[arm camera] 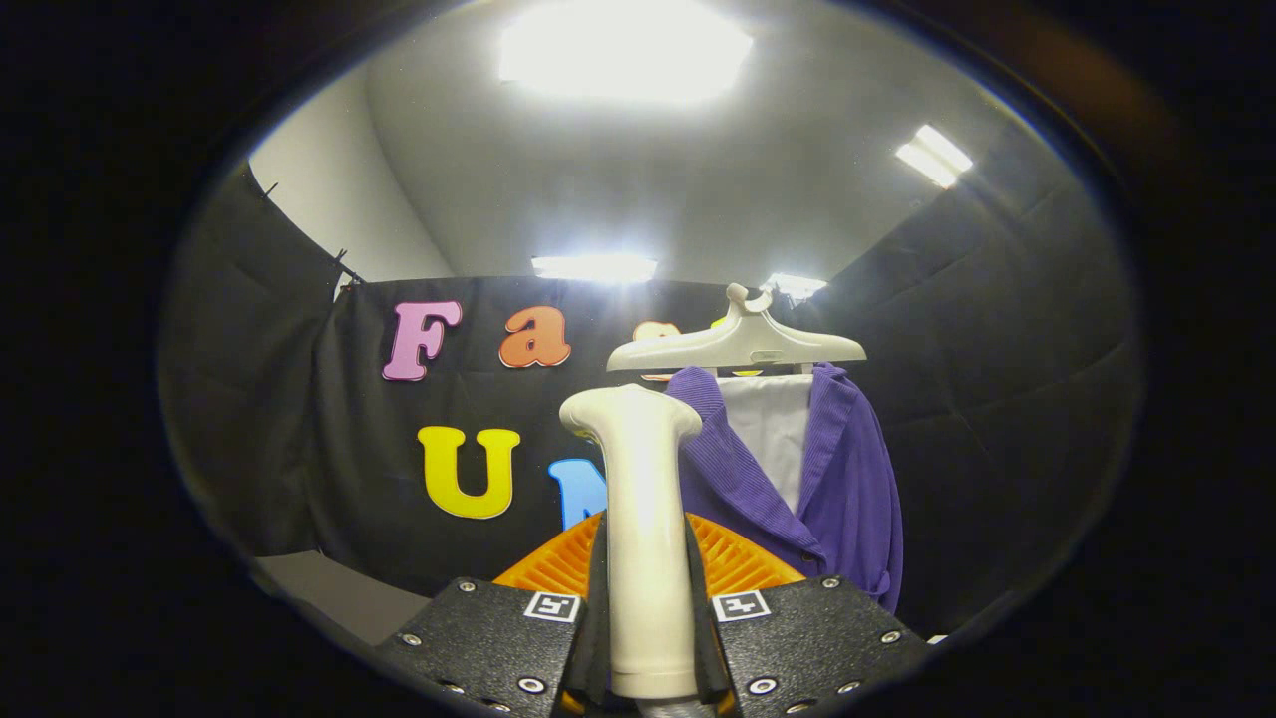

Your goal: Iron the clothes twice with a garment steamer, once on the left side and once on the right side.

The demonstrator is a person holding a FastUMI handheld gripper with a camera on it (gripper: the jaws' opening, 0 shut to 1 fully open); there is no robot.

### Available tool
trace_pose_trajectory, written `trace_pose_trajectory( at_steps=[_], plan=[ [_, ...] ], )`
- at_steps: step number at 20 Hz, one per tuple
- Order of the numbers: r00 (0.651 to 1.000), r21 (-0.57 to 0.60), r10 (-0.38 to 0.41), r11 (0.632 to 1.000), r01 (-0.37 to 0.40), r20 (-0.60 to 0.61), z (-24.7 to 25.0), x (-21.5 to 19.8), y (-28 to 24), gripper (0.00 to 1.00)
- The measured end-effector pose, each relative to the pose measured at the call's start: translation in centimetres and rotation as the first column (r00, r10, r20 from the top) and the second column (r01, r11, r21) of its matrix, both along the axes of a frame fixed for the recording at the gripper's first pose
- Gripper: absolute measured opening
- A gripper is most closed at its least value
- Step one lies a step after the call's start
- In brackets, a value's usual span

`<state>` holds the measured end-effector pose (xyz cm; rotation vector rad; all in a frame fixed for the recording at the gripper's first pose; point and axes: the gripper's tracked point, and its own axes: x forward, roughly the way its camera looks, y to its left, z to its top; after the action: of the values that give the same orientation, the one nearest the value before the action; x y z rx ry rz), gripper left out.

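Note:
My gripper (648, 618) is shut on the cream-white garment steamer (643, 538), which stands upright between the two black fingers (498, 628), its head pointing up. Beyond the steamer and a little to its right hangs a purple garment (847, 479) with a white inner layer (768, 429), draped on a pale hanger (738, 344). The steamer head is apart from the cloth, near the garment's left shoulder as seen from here.
Orange ribbed parts of the gripper (738, 558) show behind the steamer's shaft. Black cloth walls (997, 399) close the booth behind and to both sides. A pale floor or table strip (339, 593) lies low on the left.

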<state>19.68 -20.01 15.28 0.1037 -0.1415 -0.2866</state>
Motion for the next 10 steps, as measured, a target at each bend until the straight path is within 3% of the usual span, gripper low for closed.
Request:
trace_pose_trajectory(
  at_steps=[10],
  plan=[
    [0.998,0.011,-0.049,0.999,0.05,-0.042,-4.4,1.3,-3.6,0.34]
  ],
)
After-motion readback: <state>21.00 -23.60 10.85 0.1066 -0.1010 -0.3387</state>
